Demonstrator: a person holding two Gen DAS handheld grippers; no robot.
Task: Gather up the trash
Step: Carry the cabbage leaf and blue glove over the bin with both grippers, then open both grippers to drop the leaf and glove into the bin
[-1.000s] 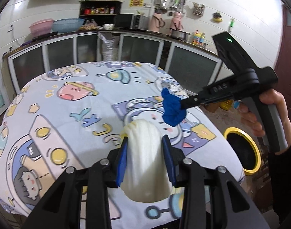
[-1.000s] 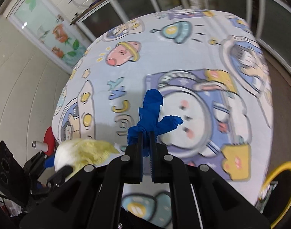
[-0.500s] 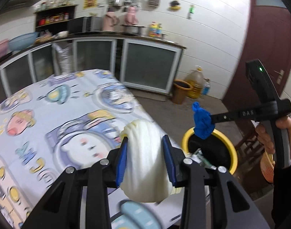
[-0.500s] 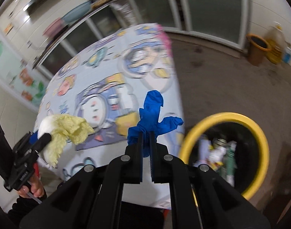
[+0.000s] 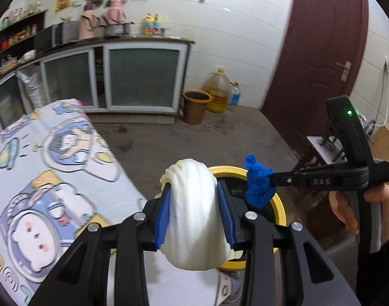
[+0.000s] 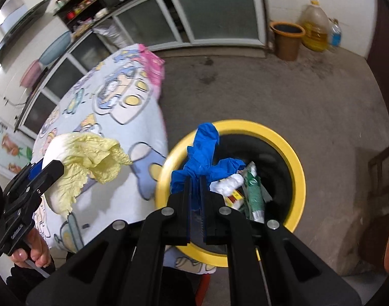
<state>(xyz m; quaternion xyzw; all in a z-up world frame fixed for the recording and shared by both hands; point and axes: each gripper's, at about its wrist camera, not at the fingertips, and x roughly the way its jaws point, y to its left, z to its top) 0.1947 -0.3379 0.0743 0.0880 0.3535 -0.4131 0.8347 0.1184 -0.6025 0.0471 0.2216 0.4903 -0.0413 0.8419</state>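
The right gripper (image 5: 272, 178) has the letters "DAS" on its arm. The green wrapper (image 6: 254, 193) in the bin has white writing on it, too small to read.

The bin (image 6: 294, 163) is black inside with a yellow rim. It stands on the floor just beside the table (image 6: 97, 117). In it lie the green wrapper, some white crumpled paper (image 6: 229, 183) and a small red and yellow box (image 6: 234, 199).

The left gripper (image 5: 194, 211) has its blue pads squeezed against a big cabbage leaf (image 5: 194, 211), white at the stalk and pale yellow at the frilly end. In the left view the leaf sits at the middle, with the bin just behind it at 3 o'clock. The right gripper's jaws are almost shut, pinching a blue rubber glove (image 6: 204, 153). In the right view the glove hangs over the bin's rim near the middle, and the leaf is at 9 o'clock, over the table edge.

An orange bucket (image 5: 195, 104) and a big bottle of yellow oil (image 5: 217, 91) stand by the wall at 12 o'clock.

A second ago both grippers were over the cartoon tablecloth. Now they have swung over to the bin, holding the same things.
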